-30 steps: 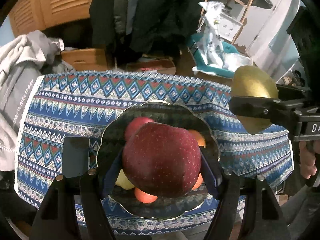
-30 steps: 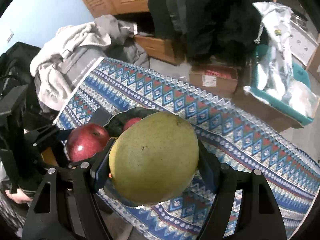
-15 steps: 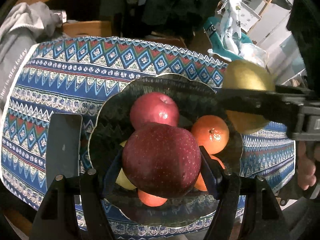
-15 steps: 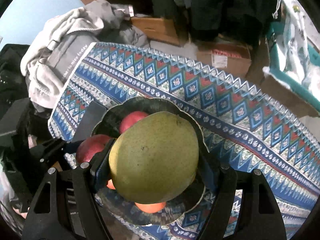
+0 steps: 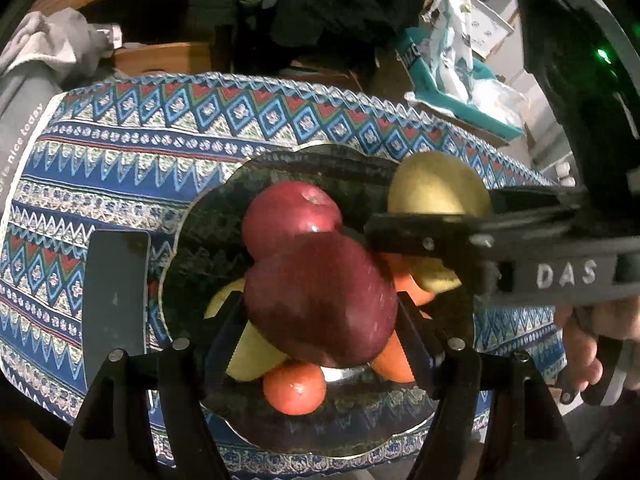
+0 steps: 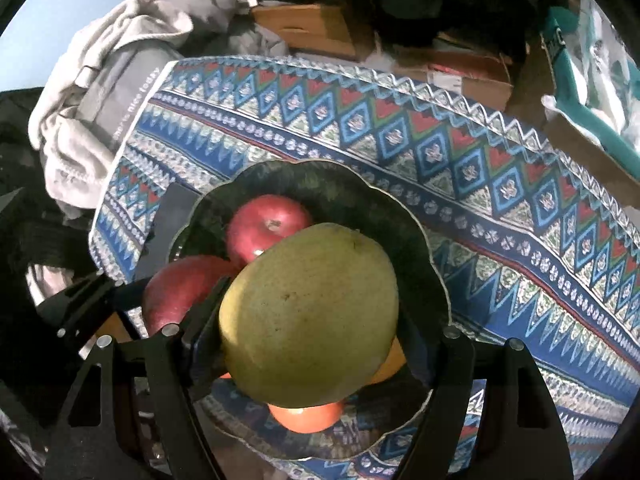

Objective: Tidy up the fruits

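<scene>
A dark scalloped bowl (image 5: 208, 216) on the patterned tablecloth holds a red apple (image 5: 292, 216), oranges (image 5: 294, 388) and a yellow fruit (image 5: 248, 356). My left gripper (image 5: 320, 320) is shut on a dark red apple (image 5: 320, 300), low over the bowl's near side. My right gripper (image 6: 308, 340) carries a yellow-green mango (image 6: 308, 312) just above the fruit in the bowl (image 6: 400, 216). Its jaws are opening, with the pads still against the mango. The held apple (image 6: 180, 292) sits close to the mango's left. One right-gripper finger (image 5: 400, 236) crosses the mango (image 5: 436, 184).
A flat black slab (image 5: 114, 292) lies on the cloth left of the bowl. Grey clothing (image 6: 100, 92) is heaped off the table's left end. Cardboard boxes (image 6: 312, 28) and a teal bin (image 5: 460, 96) stand on the floor beyond. A person's hand (image 5: 580, 344) grips the right tool.
Both grippers have come down toward the bowl, which now fills more of each view. The mango has moved in over the bowl beside the held apple and now looks slightly tilted.
</scene>
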Available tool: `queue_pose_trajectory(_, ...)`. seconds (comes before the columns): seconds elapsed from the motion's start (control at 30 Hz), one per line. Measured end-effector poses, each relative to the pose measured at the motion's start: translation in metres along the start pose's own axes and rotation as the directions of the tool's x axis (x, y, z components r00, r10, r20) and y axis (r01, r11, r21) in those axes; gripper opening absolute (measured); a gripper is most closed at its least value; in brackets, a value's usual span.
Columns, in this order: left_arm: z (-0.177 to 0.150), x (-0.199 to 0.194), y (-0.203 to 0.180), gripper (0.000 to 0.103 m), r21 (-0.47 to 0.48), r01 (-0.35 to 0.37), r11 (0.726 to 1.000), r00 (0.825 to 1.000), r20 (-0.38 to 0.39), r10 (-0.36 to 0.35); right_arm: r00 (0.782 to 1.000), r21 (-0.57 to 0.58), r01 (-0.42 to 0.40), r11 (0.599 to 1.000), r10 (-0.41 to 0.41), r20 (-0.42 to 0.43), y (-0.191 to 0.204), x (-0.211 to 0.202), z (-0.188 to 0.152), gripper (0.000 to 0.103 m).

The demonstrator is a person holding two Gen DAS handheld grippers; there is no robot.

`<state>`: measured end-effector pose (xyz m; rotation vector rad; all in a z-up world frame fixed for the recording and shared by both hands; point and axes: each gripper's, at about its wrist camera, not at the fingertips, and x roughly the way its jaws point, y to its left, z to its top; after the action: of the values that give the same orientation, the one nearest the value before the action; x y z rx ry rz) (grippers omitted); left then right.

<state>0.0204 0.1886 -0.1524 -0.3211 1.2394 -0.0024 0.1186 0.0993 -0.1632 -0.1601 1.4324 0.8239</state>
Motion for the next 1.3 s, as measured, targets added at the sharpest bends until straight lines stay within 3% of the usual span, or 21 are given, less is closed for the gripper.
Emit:
queue_pose_trajectory(0.17, -0.006, 0.004, -0.008, 0.076, 0.028, 0.014, 1.0, 1.0, -0.027, -0.013, 1.0, 0.025, -0.031, 0.999, 0.03, 0.006, -0.007, -0.002, 0.0, 0.079)
queue_pose_trajectory(0.53, -0.004, -0.008, -0.005, 0.079, 0.001, -0.005, 1.0, 1.0, 0.011, 0.005, 0.997, 0.008, -0.029, 1.0, 0.028, 0.069, 0.003, -0.027, 0.005, 0.079)
queue_pose_trajectory(0.93, 0.0, -0.049, 0.002, 0.079, -0.047, -0.031, 0.998, 0.995, 0.092, 0.035, 0.984, -0.019, 0.123, 0.992, -0.12, 0.129, 0.004, -0.067, -0.004, 0.081)
queue_pose_trajectory(1.3, -0.003, -0.085, -0.013, 0.08, -0.057, -0.015, 0.998, 0.989, 0.144, 0.023, 0.949, -0.062, 0.212, 0.975, -0.191, 0.252, 0.011, -0.129, -0.042, 0.083)
